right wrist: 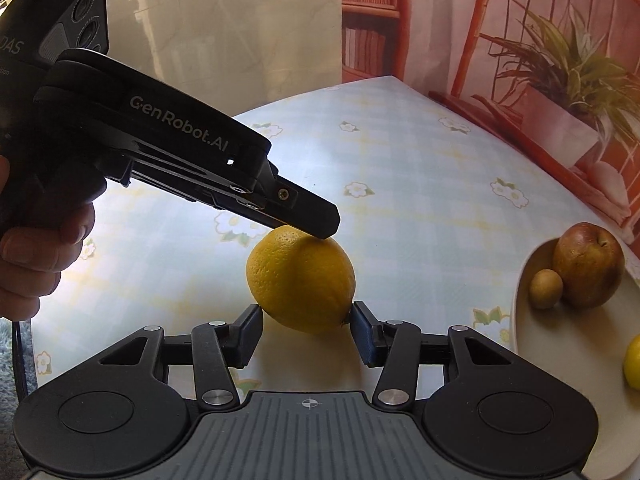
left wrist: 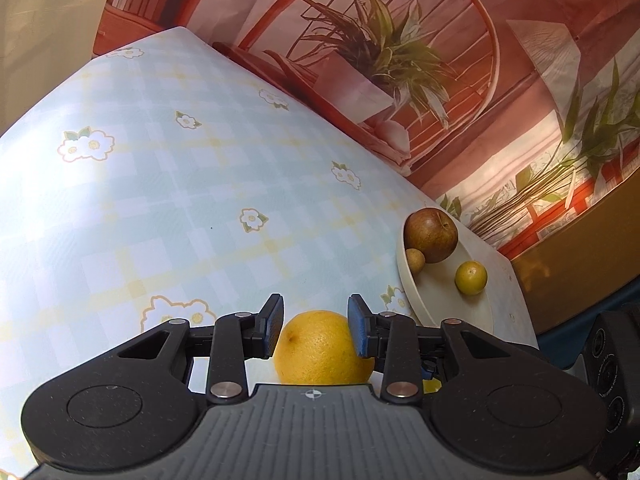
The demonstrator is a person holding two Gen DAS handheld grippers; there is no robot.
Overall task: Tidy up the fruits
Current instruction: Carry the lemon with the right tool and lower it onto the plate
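We saw a large round yellow citrus fruit with pitted skin (right wrist: 301, 278) near the front of the surface (left wrist: 160, 184), which was covered in a pale blue-and-yellow checked cloth printed with white flowers. The left hand-held gripper (left wrist: 316, 330) held this fruit, its blue pads pressed against the two sides; in the right wrist view the same left hand-held gripper reached in from the left over the top of the fruit, carried by a person's hand (right wrist: 38, 252). The right hand-held gripper (right wrist: 306, 330) sat just in front of the fruit with its fingers at the fruit's lower sides; we could not tell whether they pressed on it. To the right, a cream oval plate (left wrist: 436, 300) held a brownish-red apple (left wrist: 431, 234), a small tan round fruit (left wrist: 415, 260) touching it, and a small yellow-green round fruit (left wrist: 471, 277) apart from them.
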